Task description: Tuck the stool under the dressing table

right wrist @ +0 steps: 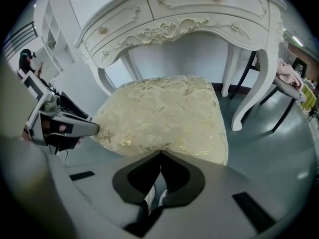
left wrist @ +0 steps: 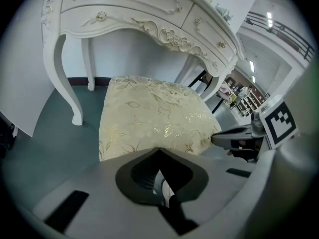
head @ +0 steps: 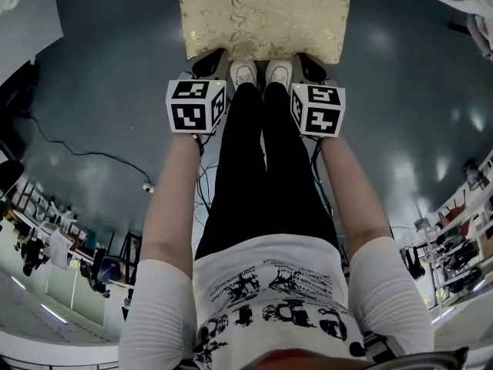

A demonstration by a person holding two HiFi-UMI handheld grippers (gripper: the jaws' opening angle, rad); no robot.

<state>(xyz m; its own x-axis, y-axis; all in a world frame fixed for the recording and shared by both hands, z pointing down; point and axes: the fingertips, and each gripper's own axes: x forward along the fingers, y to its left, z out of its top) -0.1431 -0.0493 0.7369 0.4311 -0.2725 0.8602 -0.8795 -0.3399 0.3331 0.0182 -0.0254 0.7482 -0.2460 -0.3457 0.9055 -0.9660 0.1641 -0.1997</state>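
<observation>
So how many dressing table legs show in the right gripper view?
4. The right front leg and right back leg show fully. The left front leg and left back leg show too, but the stool hides their feet.

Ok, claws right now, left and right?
Left claw: closed, empty, tip at the stool edge.
Right claw: closed, empty, same.
</observation>
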